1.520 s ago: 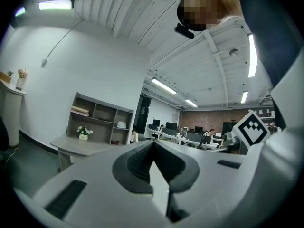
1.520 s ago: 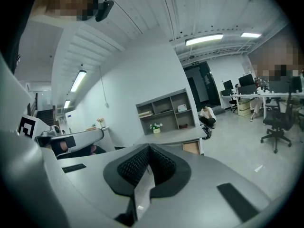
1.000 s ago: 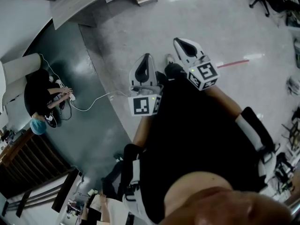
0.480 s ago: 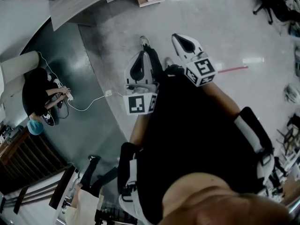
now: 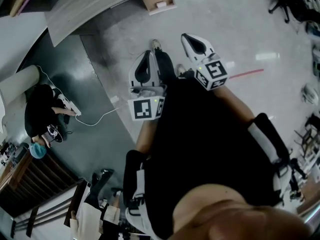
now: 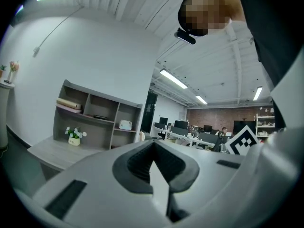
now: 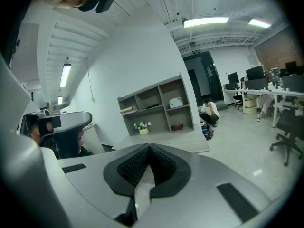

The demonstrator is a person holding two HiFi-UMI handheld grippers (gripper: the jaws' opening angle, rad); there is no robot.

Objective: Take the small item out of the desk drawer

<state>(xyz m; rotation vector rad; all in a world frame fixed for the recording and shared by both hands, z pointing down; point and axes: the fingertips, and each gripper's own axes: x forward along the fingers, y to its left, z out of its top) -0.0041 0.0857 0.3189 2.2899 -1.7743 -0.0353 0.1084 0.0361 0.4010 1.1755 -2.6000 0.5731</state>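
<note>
**Both jaws shut and empty, walking up to the desk**

Head view: my left gripper [image 5: 145,66] and right gripper [image 5: 195,43] are held out side by side over the pale floor [image 5: 225,29], pointing to twelve o'clock. Against a second ago, both sit a touch higher in the picture. The curved grey desk [image 5: 95,1] at eleven o'clock shows more of its top. The person sitting on the dark floor [image 5: 42,114] at nine o'clock has slid lower, and a walker [image 5: 95,209] has come in at seven o'clock.

Left gripper view: my jaws are pressed together with nothing between them. Beyond them at ten o'clock stands a grey shelf unit [image 6: 92,120] with a small flower pot [image 6: 74,136] before it.

Right gripper view: jaws are pressed together here too, and hold nothing. The shelves stand at twelve o'clock.

I cannot make out the drawer or the small item in any view.
</note>
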